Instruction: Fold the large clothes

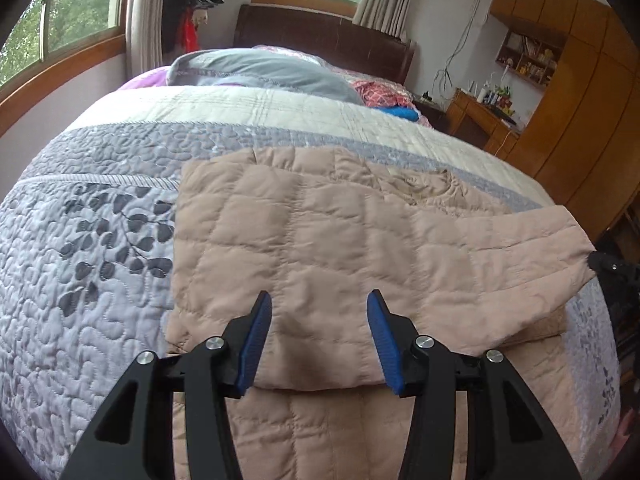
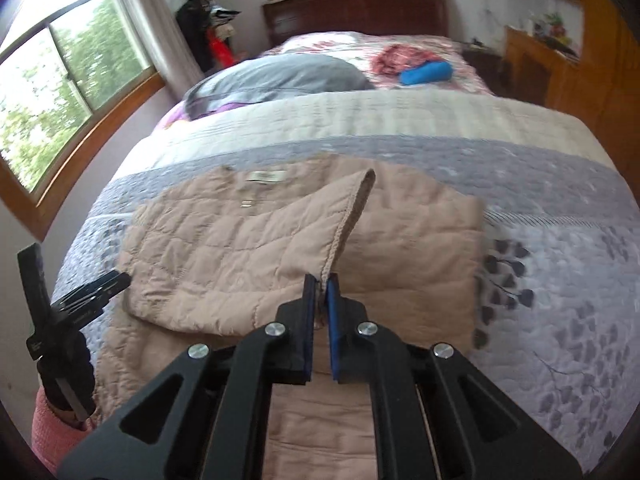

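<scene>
A beige quilted jacket [image 1: 320, 232] lies spread on the bed, one sleeve folded across its body. My left gripper [image 1: 319, 300] is open and empty, hovering just above the jacket's near part. My right gripper [image 2: 322, 280] is shut on the cuff edge of the sleeve [image 2: 340, 224] and holds it lifted above the jacket [image 2: 208, 240]. The sleeve reaches to the right edge of the left wrist view [image 1: 540, 248], where a dark part of the right gripper shows. The left gripper's body shows at the left of the right wrist view [image 2: 72, 304].
The bed carries a grey and cream quilted bedspread [image 1: 100, 240] with a leaf pattern. A grey pillow [image 1: 264, 68], a red patterned cloth [image 2: 400, 56] and a blue bundle [image 2: 426, 72] lie near the headboard. Windows are on the left, wooden cabinets [image 1: 580, 100] on the right.
</scene>
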Motion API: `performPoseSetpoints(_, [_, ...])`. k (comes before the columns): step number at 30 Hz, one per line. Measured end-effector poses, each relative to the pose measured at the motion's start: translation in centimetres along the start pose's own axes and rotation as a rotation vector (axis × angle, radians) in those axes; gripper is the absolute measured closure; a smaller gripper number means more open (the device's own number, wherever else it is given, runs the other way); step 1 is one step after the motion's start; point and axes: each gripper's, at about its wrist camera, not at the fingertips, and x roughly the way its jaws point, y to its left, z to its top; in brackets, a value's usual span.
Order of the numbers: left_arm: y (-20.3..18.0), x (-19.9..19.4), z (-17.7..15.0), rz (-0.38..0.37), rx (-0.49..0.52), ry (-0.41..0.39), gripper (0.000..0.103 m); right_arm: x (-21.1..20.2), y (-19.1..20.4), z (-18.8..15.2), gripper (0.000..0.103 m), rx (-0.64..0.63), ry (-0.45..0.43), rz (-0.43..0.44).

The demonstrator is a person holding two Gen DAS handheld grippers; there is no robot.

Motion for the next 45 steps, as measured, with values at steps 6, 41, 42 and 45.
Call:
performPoseSetpoints(6, [0.3, 3.4, -1.0, 0.017, 0.003, 0.066, 0.054, 4.5, -5.1, -2.3, 0.099, 0.121, 0.096, 0.003])
performPoseSetpoints(41, [-5.2, 5.0, -2.5, 0.147, 0.133, 0.103, 0.054, 9.7, 1.9, -4.9, 0.095, 0.013, 0.214, 0.018])
performPoseSetpoints(42, [-5.3, 4.8, -2.4, 0.148, 0.133, 0.106, 0.054, 9.5, 1.8, -4.7, 0.095, 0.015, 0.216, 0.027])
performPoseSetpoints(45, [-5.7, 3.1, -0.8, 0.097, 0.111, 0.060, 0.055, 7.2, 1.7, -3.2, 0.092, -0.010, 0.139, 0.063])
